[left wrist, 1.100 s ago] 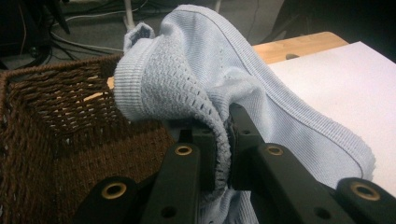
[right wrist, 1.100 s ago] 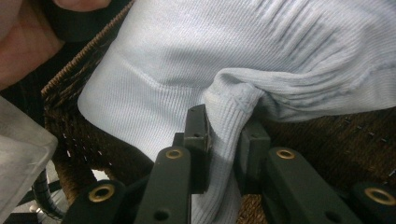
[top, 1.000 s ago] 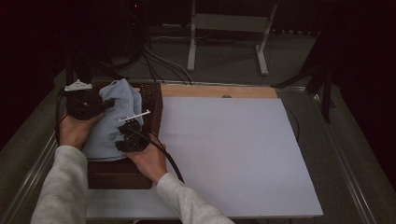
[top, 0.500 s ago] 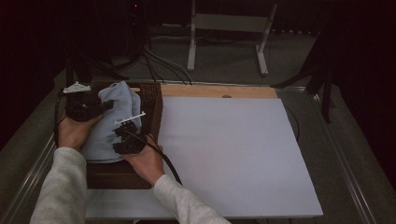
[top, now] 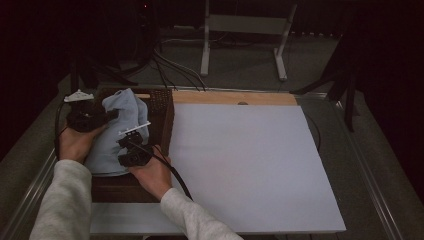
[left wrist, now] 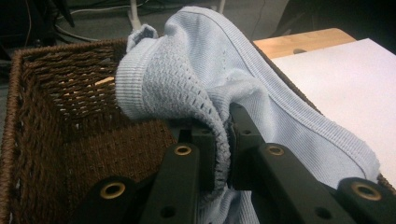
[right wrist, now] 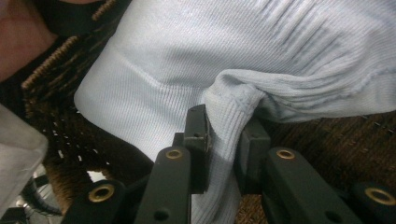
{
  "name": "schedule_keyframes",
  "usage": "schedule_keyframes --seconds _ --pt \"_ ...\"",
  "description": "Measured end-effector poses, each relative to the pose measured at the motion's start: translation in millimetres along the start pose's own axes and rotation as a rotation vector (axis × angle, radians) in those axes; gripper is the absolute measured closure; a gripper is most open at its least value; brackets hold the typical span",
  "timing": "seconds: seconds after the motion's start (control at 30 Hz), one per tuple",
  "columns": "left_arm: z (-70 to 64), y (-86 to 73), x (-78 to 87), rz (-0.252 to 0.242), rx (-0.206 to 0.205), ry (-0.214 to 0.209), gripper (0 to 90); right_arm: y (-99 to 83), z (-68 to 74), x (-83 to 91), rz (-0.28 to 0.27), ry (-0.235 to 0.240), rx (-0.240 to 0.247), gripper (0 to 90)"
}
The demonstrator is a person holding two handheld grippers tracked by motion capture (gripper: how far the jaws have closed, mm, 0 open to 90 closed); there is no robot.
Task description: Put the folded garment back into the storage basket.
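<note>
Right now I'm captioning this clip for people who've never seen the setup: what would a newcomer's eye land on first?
First, the pale blue knitted garment spilling out of a dark wicker basket at the table's left, with both hands on it. The left gripper and right gripper each pinch a fold of the knit between their jaws. Next comes the big white board lying bare across the table to the basket's right.

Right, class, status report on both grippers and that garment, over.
Left gripper and right gripper both shut on pale blue knitted garment. Garment partly in brown wicker basket. White board bare.
</note>
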State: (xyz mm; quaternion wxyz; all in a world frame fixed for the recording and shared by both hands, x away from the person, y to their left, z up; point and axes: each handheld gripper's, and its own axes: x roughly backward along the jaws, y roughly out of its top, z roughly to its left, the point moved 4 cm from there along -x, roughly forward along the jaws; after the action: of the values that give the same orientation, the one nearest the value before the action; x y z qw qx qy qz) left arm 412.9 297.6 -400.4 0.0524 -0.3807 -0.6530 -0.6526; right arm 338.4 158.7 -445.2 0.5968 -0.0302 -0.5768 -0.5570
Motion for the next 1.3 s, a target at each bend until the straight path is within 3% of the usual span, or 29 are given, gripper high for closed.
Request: schedule_keyframes --seconds 0.37,0.7,0.73,0.77,0.8,0.83,0.87,0.9,0.93,1.0,1.07,1.3 --pt "-0.1 -0.5 -3.4 0.013 0.001 0.01 83.2 0.1 -3.8 -3.7 0.027 -0.029 -0.02 77.8" --pt "1.0 -2.2 -6.6 0.028 0.006 0.016 80.5 -0.3 -1.4 -6.8 0.048 -0.023 -0.024 77.4" --pt "1.2 -2.4 -8.1 0.03 0.012 0.015 72.5 -0.6 -0.7 -7.8 0.058 -0.021 -0.026 74.8" --pt "1.2 -2.4 -8.1 0.03 0.012 0.015 57.3 -0.6 -0.7 -7.8 0.058 -0.021 -0.026 74.8" --pt "1.6 -3.0 -10.8 0.05 0.022 0.038 57.3 -1.1 -0.1 -9.5 0.074 -0.016 -0.019 64.9" --pt "2.0 -3.6 -12.2 0.062 0.018 0.071 41.6 -2.4 1.5 -12.4 0.096 0.002 -0.016 49.0" --pt "2.7 -4.3 -14.1 0.07 0.026 0.107 33.1 -3.0 2.3 -13.1 0.1 -0.005 -0.013 40.7" --pt "3.3 -4.4 -14.4 0.069 0.032 0.114 22.3 -1.6 2.7 -10.8 0.075 -0.034 0.003 32.6" --pt "4.2 -4.3 -14.0 0.061 0.038 0.131 16.3 -0.2 3.4 -8.4 0.053 -0.034 0.006 23.9" --pt "5.6 -3.6 -12.2 0.051 0.051 0.142 13.5 2.3 3.9 -4.2 0.011 -0.036 0.02 15.6" --pt "6.1 -2.9 -10.3 0.045 0.046 0.155 8.9 2.3 2.8 -2.0 0.005 -0.035 0.052 14.4" --pt "7.3 -1.9 -7.4 0.026 0.054 0.153 0.5 0.6 0.0 0.6 -0.003 -0.023 0.073 10.1"
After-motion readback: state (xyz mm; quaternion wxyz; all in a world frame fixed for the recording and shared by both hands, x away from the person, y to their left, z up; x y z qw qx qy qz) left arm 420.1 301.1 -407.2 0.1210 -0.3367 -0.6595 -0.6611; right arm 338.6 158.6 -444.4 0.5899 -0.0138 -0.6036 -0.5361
